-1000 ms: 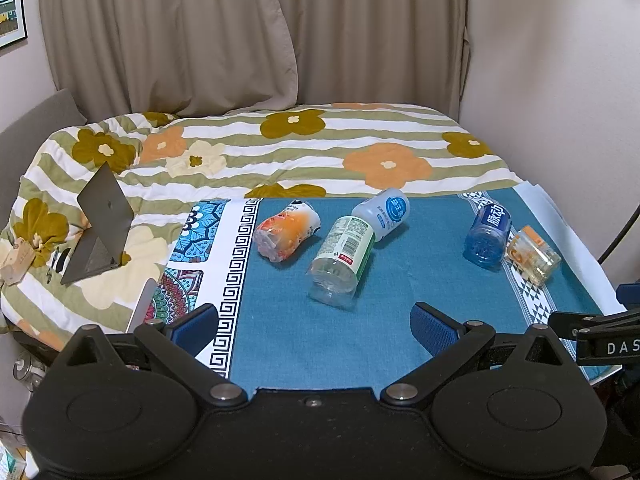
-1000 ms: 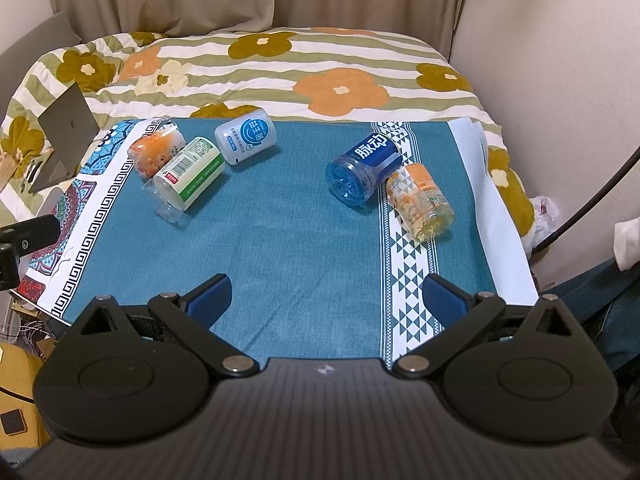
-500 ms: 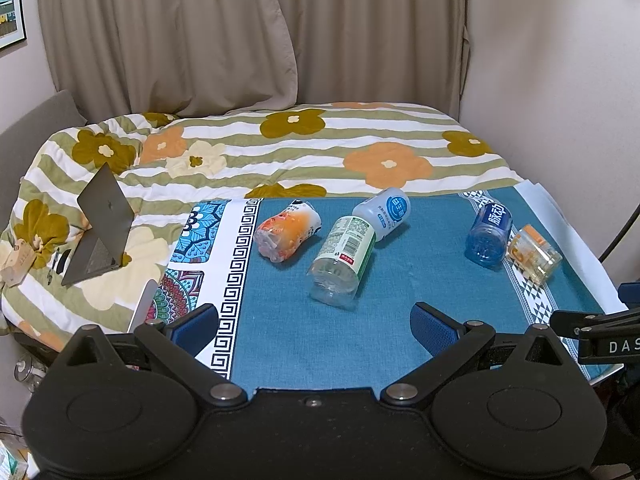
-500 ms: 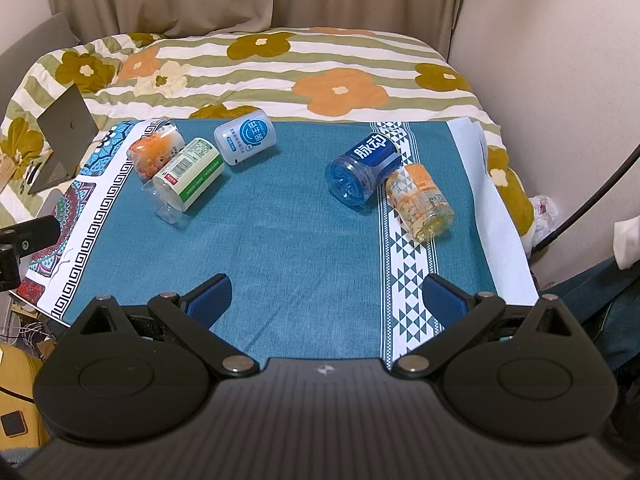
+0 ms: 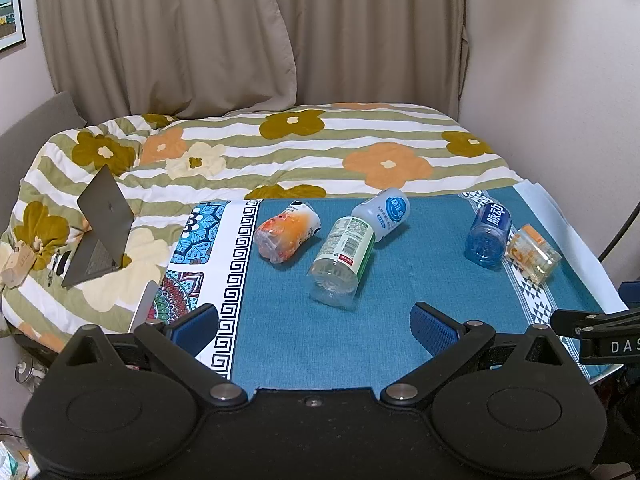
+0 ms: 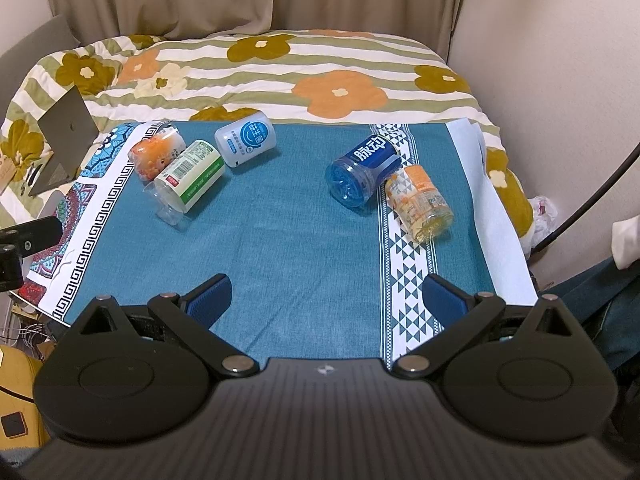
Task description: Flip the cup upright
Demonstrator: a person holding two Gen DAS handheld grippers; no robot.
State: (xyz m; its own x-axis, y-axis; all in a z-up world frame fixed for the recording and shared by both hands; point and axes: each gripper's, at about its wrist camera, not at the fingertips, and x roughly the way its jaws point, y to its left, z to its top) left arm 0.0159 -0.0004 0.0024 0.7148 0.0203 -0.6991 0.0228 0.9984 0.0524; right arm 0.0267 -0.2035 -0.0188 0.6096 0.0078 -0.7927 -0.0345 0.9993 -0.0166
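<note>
Several plastic cups lie on their sides on a blue cloth. An orange cup, a green-label clear cup and a white cup lie grouped at the left. A blue cup and a yellow-orange cup lie at the right. My left gripper is open and empty above the cloth's near edge. My right gripper is open and empty, nearer than the blue cup.
A flowered striped quilt covers the bed behind the cloth. An open laptop sits on it at the left. Curtains hang behind, a wall stands right. A cable runs at the right.
</note>
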